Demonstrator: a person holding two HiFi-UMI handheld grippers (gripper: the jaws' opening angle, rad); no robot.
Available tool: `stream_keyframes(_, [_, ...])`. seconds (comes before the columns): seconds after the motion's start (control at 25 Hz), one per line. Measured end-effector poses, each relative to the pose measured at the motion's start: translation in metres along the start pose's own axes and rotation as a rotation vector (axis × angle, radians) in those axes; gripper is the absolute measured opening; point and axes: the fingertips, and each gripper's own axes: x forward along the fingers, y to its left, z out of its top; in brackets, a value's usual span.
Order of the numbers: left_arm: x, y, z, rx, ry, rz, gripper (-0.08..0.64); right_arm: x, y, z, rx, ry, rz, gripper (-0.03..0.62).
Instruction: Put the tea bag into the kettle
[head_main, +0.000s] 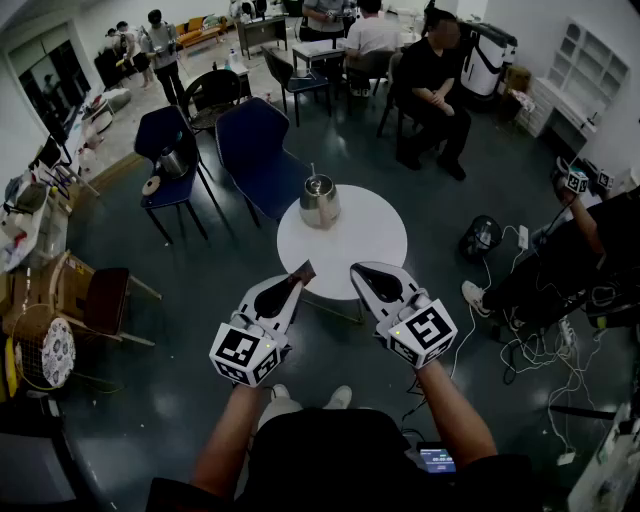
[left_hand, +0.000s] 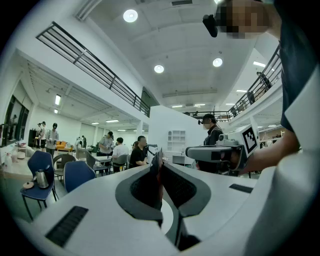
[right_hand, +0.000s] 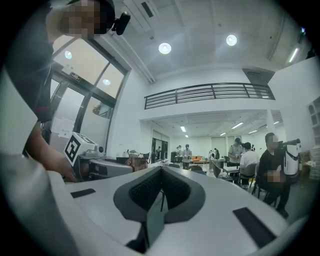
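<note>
Jaws of my left gripper (head_main: 296, 281) pinch a flat dark tea bag (head_main: 303, 270) over the round white tabletop's (head_main: 372, 250) near edge. My right gripper (head_main: 357, 269) is clenched, empty. A steel kettle (head_main: 320, 201) stands near the far edge.

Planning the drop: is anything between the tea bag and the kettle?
Nothing visible does. In the head view only bare white table shows between the tea bag, pinched in the left gripper, and the kettle.
</note>
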Motion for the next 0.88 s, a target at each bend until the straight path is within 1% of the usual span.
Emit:
stream_keyframes(0.24, [0.002,0.005,0.006,-0.024,-0.018,0.016,0.037,0.004,-0.002,0.003,0.015,-0.006,0.011,0.02])
stream_keyframes(0.44, [0.004,0.007,0.002,-0.03,-0.012,0.017,0.037,0.007,-0.004,-0.004,-0.014,0.017,0.006,0.02])
stream_keyframes(0.88, [0.016,0.009,-0.012,-0.052,0.001,0.046,0.037,0.003,-0.017,-0.019,-0.003,0.047,0.027,0.02])
